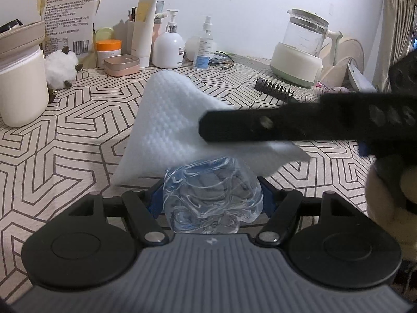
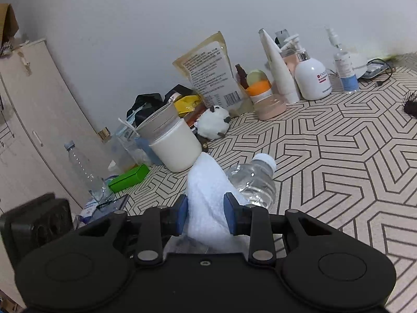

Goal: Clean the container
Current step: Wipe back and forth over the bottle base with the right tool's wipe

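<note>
My left gripper (image 1: 212,199) is shut on a clear plastic bottle (image 1: 212,198), held close to the camera above the patterned table. My right gripper (image 2: 206,215) is shut on a white textured cloth (image 2: 208,203). In the left wrist view the right gripper's black finger (image 1: 260,127) reaches in from the right, and the cloth (image 1: 166,125) hangs over and behind the bottle, touching its top. In the right wrist view the bottle (image 2: 254,180), with its white cap (image 2: 264,160), lies just right of the cloth and against it.
On the table (image 1: 65,130) stand a white canister (image 1: 22,88), a plush sheep (image 1: 62,67), a pump bottle (image 1: 168,47), a spray bottle (image 1: 204,47), a glass kettle (image 1: 302,49) and a black comb (image 1: 276,88). A green box (image 2: 129,178) and another bottle (image 2: 80,167) are at the left edge.
</note>
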A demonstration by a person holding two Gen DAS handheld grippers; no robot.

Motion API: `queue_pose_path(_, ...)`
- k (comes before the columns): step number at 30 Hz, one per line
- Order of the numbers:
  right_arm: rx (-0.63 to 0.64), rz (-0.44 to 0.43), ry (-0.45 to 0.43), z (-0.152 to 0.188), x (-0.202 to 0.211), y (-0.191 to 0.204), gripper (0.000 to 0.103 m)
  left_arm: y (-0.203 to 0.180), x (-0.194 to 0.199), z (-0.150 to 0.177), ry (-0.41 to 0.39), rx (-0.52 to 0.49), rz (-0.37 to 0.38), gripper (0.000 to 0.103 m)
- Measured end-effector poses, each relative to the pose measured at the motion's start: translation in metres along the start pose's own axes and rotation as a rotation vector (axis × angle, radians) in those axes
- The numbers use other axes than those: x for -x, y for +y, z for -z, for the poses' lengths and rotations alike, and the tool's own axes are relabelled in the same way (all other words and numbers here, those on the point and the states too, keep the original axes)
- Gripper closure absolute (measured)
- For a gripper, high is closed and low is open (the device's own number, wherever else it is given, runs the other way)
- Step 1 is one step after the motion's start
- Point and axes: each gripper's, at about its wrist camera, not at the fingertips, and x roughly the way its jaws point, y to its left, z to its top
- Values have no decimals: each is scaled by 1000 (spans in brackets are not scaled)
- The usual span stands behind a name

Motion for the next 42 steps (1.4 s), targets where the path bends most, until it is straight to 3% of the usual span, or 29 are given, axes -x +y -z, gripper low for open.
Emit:
queue_pose_path(6, -11, -11, 20, 7, 7, -7, 68, 3, -1, 0, 7, 12, 0, 34)
queue_pose_path(18, -393, -186, 65, 17, 1, -72, 68, 3, -1, 0, 0, 7, 18, 34)
queue_pose_path(23, -345, -146, 53, 15, -1, -59, 68, 5, -2, 0, 7, 19, 14, 34)
queue_pose_path(28, -324, -127, 45, 10, -6, -55, 67, 6, -3, 0, 11, 21, 20, 24)
queue_pose_path(42, -244, -88, 38, 6, -7, -38, 67, 12, -2, 1, -8, 63, 10, 26)
